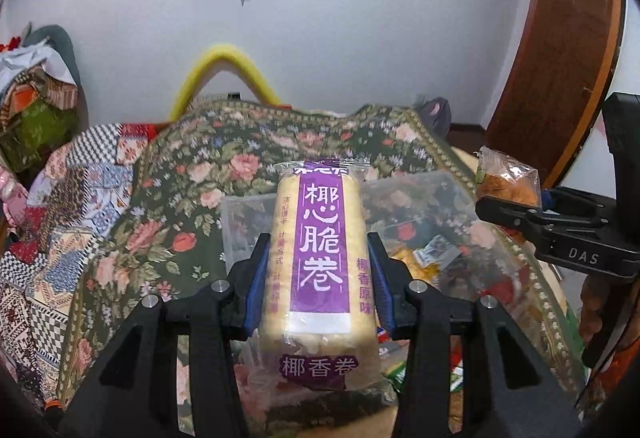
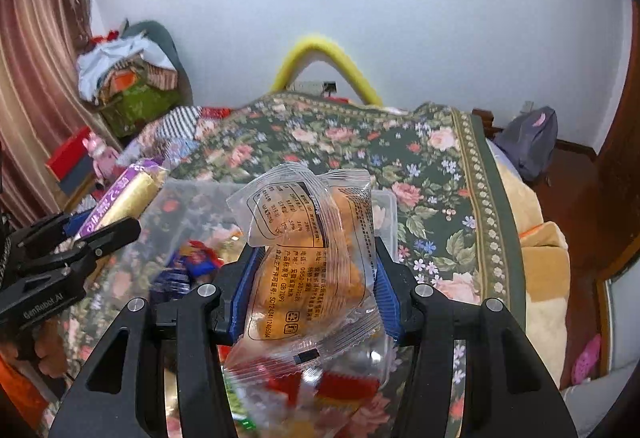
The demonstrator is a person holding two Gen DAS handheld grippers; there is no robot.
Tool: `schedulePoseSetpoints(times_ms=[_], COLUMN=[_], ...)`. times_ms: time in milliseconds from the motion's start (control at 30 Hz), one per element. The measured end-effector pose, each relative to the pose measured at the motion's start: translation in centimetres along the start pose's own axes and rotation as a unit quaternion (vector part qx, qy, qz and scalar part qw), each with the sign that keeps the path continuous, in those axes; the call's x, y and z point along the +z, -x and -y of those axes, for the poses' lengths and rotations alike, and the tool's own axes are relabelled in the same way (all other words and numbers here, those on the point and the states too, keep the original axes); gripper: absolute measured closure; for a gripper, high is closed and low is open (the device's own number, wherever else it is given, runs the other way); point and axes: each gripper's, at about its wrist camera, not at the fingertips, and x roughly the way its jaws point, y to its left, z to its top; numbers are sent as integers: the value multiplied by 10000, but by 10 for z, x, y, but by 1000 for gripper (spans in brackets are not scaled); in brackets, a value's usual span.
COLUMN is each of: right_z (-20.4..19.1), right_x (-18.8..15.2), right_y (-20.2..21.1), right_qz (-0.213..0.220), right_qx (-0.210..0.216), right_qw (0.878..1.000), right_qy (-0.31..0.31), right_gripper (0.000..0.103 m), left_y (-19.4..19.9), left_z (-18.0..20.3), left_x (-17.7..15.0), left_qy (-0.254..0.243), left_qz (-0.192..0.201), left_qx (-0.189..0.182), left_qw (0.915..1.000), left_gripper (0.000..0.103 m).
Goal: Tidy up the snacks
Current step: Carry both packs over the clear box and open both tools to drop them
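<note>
left gripper (image 1: 318,278) is clamping the purple coconut roll pack (image 1: 320,258) upright between its pads, lifted for sorting | right gripper (image 2: 314,266) is pinching the clear pastry packet (image 2: 316,250) likewise | clear plastic bin (image 1: 424,238) is sitting just ahead below both, loose wrappers crowding it | each gripper is flanking the other closely

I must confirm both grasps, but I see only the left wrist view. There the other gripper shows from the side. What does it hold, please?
Observer: The right gripper is shut on a clear snack packet with an orange pastry inside.
Operator: Which face of it shows?
Observer: The back, with black printed text.
Operator: What lies below it?
Observer: A clear plastic box holding more wrapped snacks.
</note>
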Motion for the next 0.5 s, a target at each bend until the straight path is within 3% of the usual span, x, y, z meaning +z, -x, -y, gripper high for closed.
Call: schedulePoseSetpoints(times_ms=[233,500], right_z=[4,-1], right_x=[2,1], right_y=[-33,-51], right_qz=[-655,-814], right_qx=[-70,-91], right_qw=[9974,9960], right_qy=[297,361], right_gripper=[54,53], left_y=[-36,-52], left_z=[-5,-6], left_x=[2,2], left_qy=[-116,-123], left_qz=[-368,-475], left_qx=[29,210], left_qw=[9993,9986], left_gripper=[58,57])
